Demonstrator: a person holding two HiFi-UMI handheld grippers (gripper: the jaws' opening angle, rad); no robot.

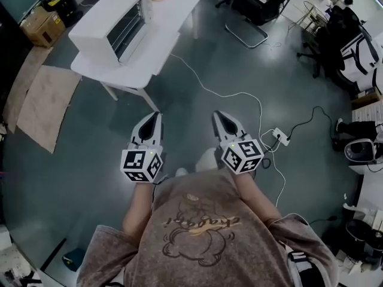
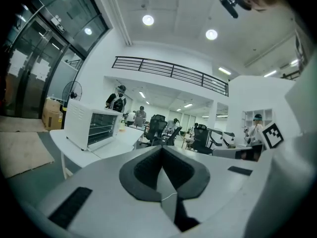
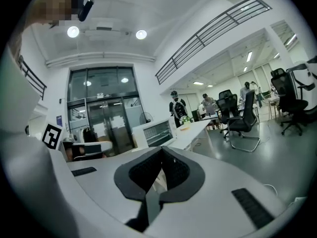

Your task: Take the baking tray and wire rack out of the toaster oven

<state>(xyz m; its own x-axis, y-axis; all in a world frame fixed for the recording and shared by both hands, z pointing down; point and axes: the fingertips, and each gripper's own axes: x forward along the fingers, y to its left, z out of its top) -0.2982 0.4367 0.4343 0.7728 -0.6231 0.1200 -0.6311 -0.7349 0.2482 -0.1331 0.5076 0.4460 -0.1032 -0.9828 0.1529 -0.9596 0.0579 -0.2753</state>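
Although the print on the shirt [image 1: 200, 223] is too blurred to be read, square markers are seen on both cubes [image 1: 142, 165]. The white, glass-fronted toaster oven [image 1: 114, 28] is set on the table [image 1: 152, 64], with a wire rack [image 2: 100, 132] visible inside. The left gripper [image 1: 154, 121] and right gripper [image 1: 220, 119] are held closed and empty, well apart from that table.

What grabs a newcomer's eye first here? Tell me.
The boxy white toaster oven stands on the white table, upper left in the head view. Nearer the person, the left tongs and right tongs, each bearing a black-and-white marker cube, are shut and empty above the grey floor.
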